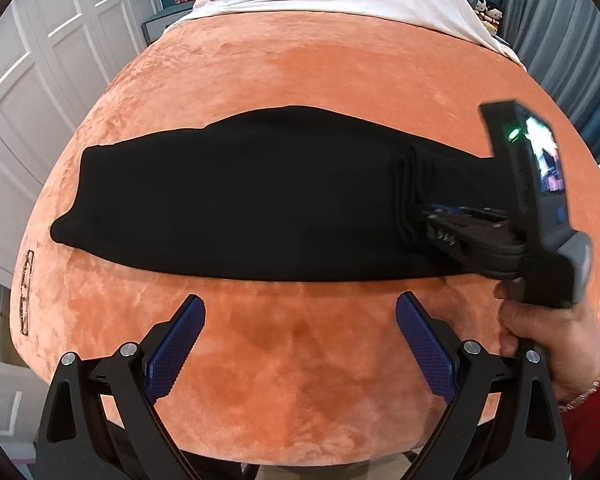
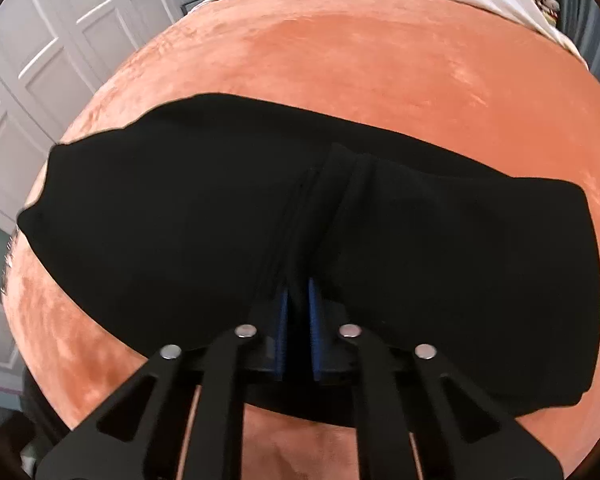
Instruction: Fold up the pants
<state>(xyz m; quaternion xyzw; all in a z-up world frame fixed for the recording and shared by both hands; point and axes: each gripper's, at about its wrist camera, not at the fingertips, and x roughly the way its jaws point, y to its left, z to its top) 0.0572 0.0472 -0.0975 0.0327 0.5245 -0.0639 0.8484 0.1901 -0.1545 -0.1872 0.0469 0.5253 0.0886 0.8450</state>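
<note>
Across the orange plush bed cover (image 1: 300,80) the black pants (image 1: 240,200) are lying as a long flat band, already doubled lengthwise, and the right tool (image 2: 299,292) is pinching a bunched ridge of cloth near their right end while the left tool (image 1: 300,320) is hovering with its fingers spread wide and nothing between them, just short of the near edge. Being soft, light and limp, the fabric is likely sagging and creasing wherever it is lifted, so I judge the best holds to be at an end, through all layers at once.

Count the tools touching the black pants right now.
1: the right tool, clamped on a bunched fold of the pants. The left tool hangs open over the orange blanket.
</note>
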